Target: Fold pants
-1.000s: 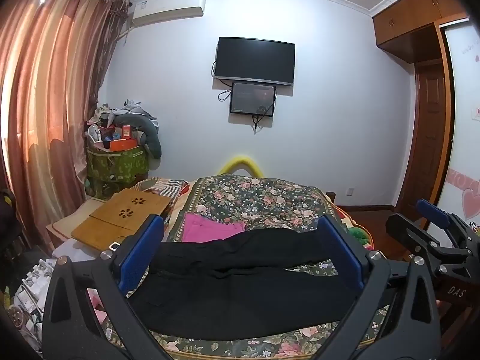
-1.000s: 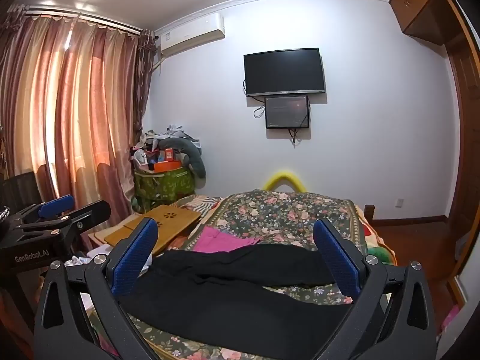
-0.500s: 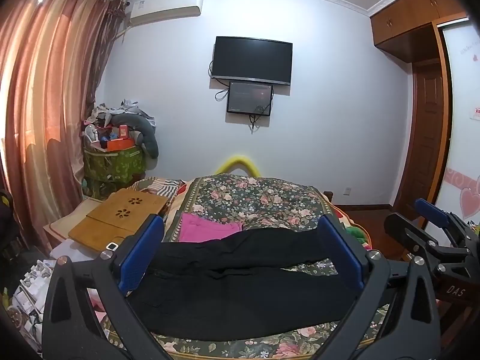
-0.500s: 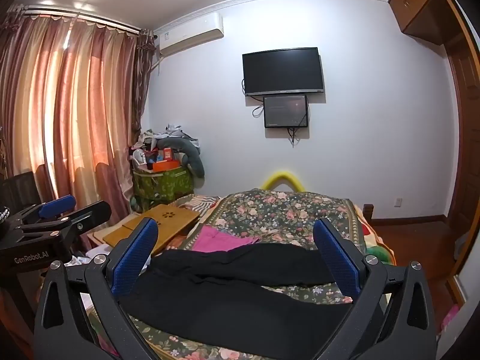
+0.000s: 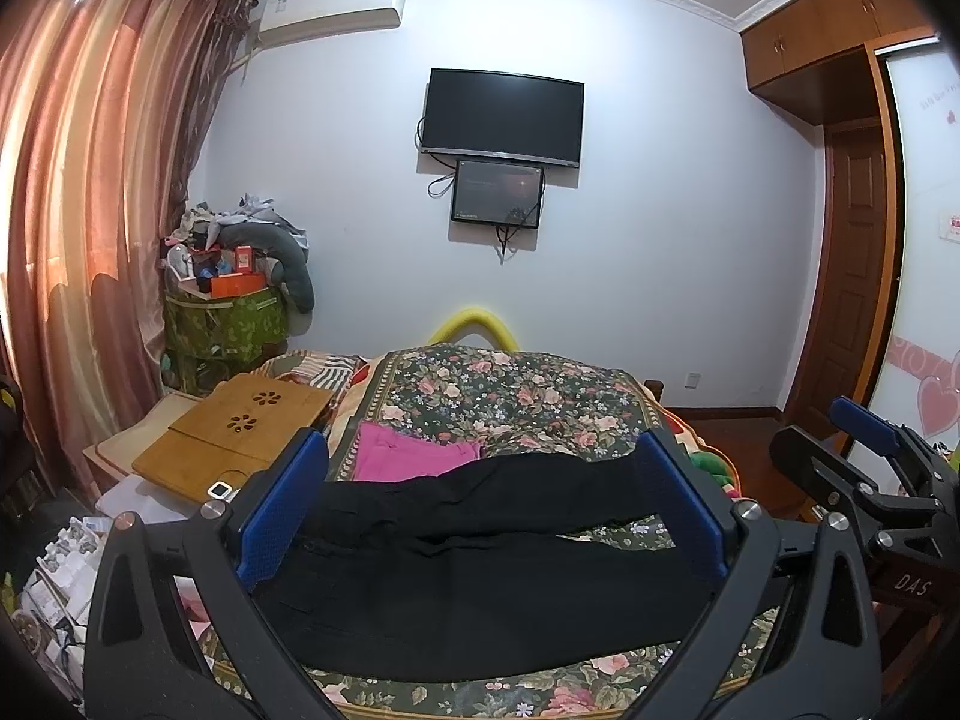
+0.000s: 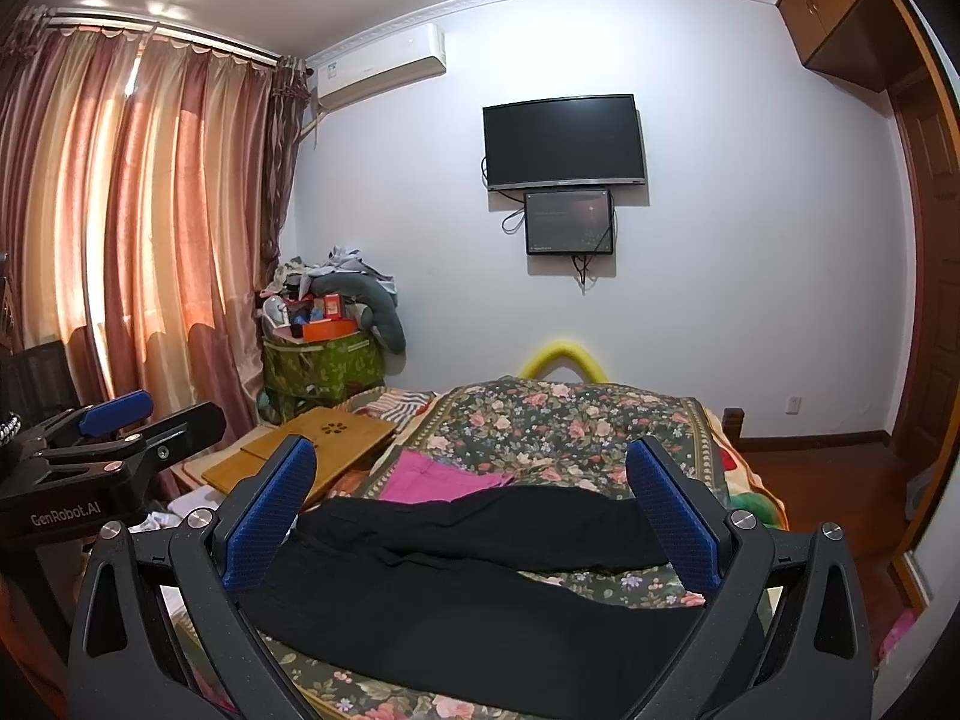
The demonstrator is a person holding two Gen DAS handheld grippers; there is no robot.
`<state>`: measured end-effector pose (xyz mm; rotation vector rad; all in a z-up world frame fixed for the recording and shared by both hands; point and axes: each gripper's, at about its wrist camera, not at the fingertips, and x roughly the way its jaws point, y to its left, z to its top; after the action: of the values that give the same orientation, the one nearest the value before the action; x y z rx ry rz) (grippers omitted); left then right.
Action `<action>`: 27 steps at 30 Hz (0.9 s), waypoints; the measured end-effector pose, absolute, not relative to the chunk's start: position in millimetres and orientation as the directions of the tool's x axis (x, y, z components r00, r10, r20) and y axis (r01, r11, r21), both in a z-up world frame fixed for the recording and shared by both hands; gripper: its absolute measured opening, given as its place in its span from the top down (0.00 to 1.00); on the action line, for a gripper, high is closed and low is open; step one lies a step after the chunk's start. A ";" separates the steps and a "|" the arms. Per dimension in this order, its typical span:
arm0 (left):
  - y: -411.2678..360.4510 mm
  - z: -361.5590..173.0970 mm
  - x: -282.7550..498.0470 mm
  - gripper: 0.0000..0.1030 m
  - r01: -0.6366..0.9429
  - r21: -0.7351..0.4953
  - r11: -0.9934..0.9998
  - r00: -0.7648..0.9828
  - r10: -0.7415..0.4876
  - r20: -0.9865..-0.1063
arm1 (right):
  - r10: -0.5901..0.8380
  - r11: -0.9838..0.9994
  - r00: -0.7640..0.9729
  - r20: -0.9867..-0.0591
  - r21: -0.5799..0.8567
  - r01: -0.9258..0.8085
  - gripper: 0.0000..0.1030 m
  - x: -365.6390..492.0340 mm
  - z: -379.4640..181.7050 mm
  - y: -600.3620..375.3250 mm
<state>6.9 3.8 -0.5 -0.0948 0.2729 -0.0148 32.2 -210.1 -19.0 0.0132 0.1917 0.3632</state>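
Black pants [image 5: 480, 576] lie spread flat across the near end of a bed with a floral cover [image 5: 510, 396], legs pointing right. They also show in the right wrist view [image 6: 480, 588]. My left gripper [image 5: 480, 504] is open and empty, held above and in front of the pants. My right gripper [image 6: 474, 510] is open and empty, also short of the pants. Each gripper shows at the edge of the other's view: the right one [image 5: 870, 480] and the left one [image 6: 102, 438].
A pink garment [image 5: 414, 456] lies on the bed behind the pants. A wooden lap tray [image 5: 234, 432] sits left of the bed, with a heaped green bin [image 5: 222, 324] behind it. Curtains hang left; a door [image 5: 852, 276] stands right.
Both views have shifted only slightly; the grippers stay open and the pants lie as before.
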 end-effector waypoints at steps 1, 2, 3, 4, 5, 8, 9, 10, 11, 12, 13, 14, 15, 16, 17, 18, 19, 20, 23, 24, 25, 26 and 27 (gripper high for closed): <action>4.1 -0.2 7.2 0.00 0.002 -0.097 0.995 0.963 -0.028 -0.269 | 0.353 0.935 0.917 -0.184 0.047 -0.351 0.00 32.3 -19.2 -210.3; 4.5 -0.1 7.4 0.00 0.002 -0.098 0.995 0.963 -0.029 -0.269 | 0.352 0.936 0.918 -0.183 0.046 -0.350 0.00 32.0 -18.9 -209.9; 4.5 0.8 7.4 0.00 0.003 -0.099 0.995 0.963 -0.029 -0.268 | 0.352 0.936 0.918 -0.184 0.047 -0.350 0.00 32.3 -19.3 -210.4; 4.5 1.6 7.5 0.00 0.003 -0.100 0.995 0.963 -0.030 -0.268 | 0.352 0.936 0.918 -0.184 0.047 -0.350 0.00 32.5 -19.5 -210.5; 4.3 2.0 7.6 0.00 0.002 -0.100 0.995 0.963 -0.029 -0.268 | 0.353 0.935 0.918 -0.184 0.047 -0.350 0.00 32.5 -19.4 -210.4; 3.6 1.5 8.7 0.00 0.000 -0.099 0.995 0.963 -0.027 -0.268 | 0.353 0.936 0.918 -0.183 0.046 -0.350 0.00 32.5 -19.4 -210.6; 3.8 1.2 8.6 0.00 0.001 -0.099 0.995 0.963 -0.027 -0.268 | 0.353 0.935 0.917 -0.184 0.047 -0.350 0.00 32.7 -19.1 -210.5; 4.0 0.9 8.5 0.00 0.001 -0.099 0.995 0.963 -0.028 -0.268 | 0.353 0.935 0.917 -0.185 0.047 -0.350 0.00 32.8 -19.3 -210.8; 3.9 1.0 8.6 0.00 0.001 -0.099 0.995 0.963 -0.027 -0.268 | 0.353 0.935 0.917 -0.183 0.047 -0.351 0.00 32.5 -19.5 -210.7; 3.9 1.0 8.6 0.00 0.000 -0.099 0.995 0.963 -0.027 -0.267 | 0.353 0.935 0.918 -0.183 0.047 -0.350 0.00 32.5 -19.4 -210.5; 4.1 1.0 8.5 0.00 0.000 -0.099 0.995 0.963 -0.027 -0.267 | 0.352 0.936 0.918 -0.183 0.046 -0.350 0.00 32.5 -19.5 -210.7; 4.7 1.3 8.1 0.00 0.000 -0.101 0.995 0.963 -0.026 -0.266 | 0.353 0.935 0.917 -0.184 0.046 -0.351 0.00 32.7 -19.2 -210.6; 4.8 1.1 7.7 0.00 -0.001 -0.102 0.995 0.964 -0.027 -0.266 | 0.353 0.935 0.917 -0.183 0.046 -0.351 0.00 33.0 -19.1 -211.4; 4.7 0.7 7.8 0.00 -0.001 -0.103 0.995 0.964 -0.027 -0.266 | 0.353 0.935 0.917 -0.184 0.046 -0.351 0.00 33.3 -19.2 -211.6; 4.8 0.5 7.9 0.00 0.000 -0.103 0.995 0.964 -0.027 -0.266 | 0.353 0.935 0.917 -0.184 0.046 -0.351 0.00 32.9 -19.1 -211.4; 4.8 0.4 7.8 0.00 -0.001 -0.102 0.995 0.964 -0.027 -0.266 | 0.353 0.936 0.918 -0.184 0.046 -0.350 0.00 32.9 -19.1 -211.3; 4.8 0.3 7.8 0.00 -0.001 -0.103 0.995 0.964 -0.026 -0.266 | 0.353 0.936 0.918 -0.184 0.046 -0.350 0.00 33.1 -19.2 -211.5; 4.9 0.4 7.8 0.00 -0.001 -0.103 0.995 0.964 -0.027 -0.266 | 0.353 0.935 0.917 -0.183 0.046 -0.351 0.00 32.8 -19.2 -211.3; 5.0 0.8 7.9 0.00 -0.001 -0.102 0.995 0.964 -0.026 -0.265 | 0.353 0.935 0.918 -0.183 0.046 -0.350 0.00 32.7 -19.2 -211.0; 5.1 1.1 8.0 0.00 -0.001 -0.102 0.995 0.964 -0.026 -0.265 | 0.353 0.935 0.918 -0.183 0.045 -0.351 0.00 33.0 -19.6 -211.6; 5.6 0.8 8.1 0.00 -0.002 -0.102 0.995 0.964 -0.025 -0.265 | 0.353 0.935 0.918 -0.183 0.045 -0.351 0.00 32.8 -19.4 -211.2; 5.7 0.1 8.4 0.00 -0.002 -0.101 0.995 0.964 -0.025 -0.265 | 0.353 0.935 0.918 -0.183 0.046 -0.351 0.00 32.9 -19.4 -211.2; 5.8 -0.2 8.4 0.00 -0.002 -0.102 0.995 0.964 -0.025 -0.265 | 0.352 0.936 0.918 -0.184 0.046 -0.350 0.00 32.5 -19.1 -210.7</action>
<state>8.4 5.8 -0.2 -0.1015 0.2690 -0.0118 32.6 -210.7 -19.1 0.0126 0.1913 0.3610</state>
